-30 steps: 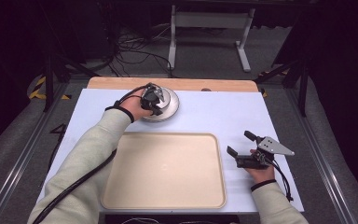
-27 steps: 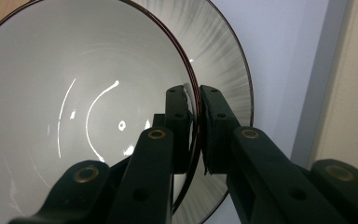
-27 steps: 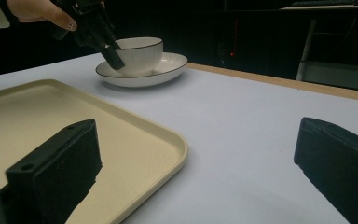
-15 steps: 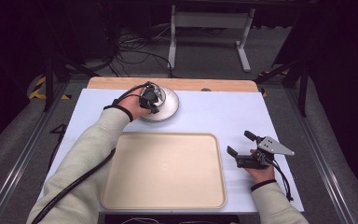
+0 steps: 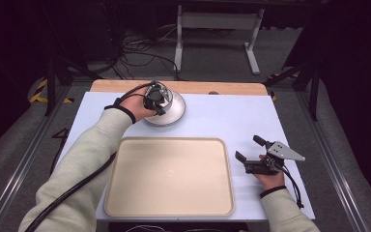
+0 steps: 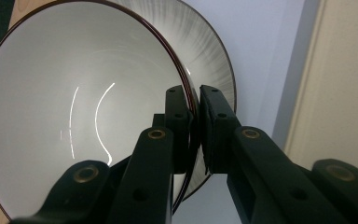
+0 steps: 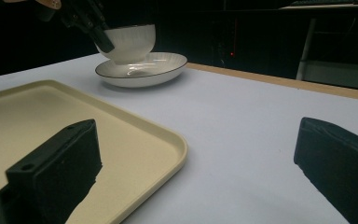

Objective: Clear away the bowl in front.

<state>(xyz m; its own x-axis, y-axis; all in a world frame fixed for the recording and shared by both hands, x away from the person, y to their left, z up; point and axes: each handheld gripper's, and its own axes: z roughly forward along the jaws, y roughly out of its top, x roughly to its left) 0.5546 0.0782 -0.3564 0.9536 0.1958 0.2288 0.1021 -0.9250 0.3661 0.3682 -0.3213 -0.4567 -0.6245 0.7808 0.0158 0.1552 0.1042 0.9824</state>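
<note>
My left gripper point(image 6: 193, 116) clamps the white ceramic bowl's point(image 6: 74, 116) rim for lifting off its striped saucer point(image 7: 142, 70). My right gripper point(image 5: 253, 153) rests open beside the beige plastic tray point(image 5: 169, 176), clear of the work.

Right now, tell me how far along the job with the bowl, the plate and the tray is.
Done: the left claw has shut on the rim of the bowl, one jaw inside, one outside. In hand: the bowl sits on the plate at the table's far side, slightly tilted. Left, probably: carrying bowl and plate to the beige tray, which holds nothing. The right claw is open beside the tray.
</note>
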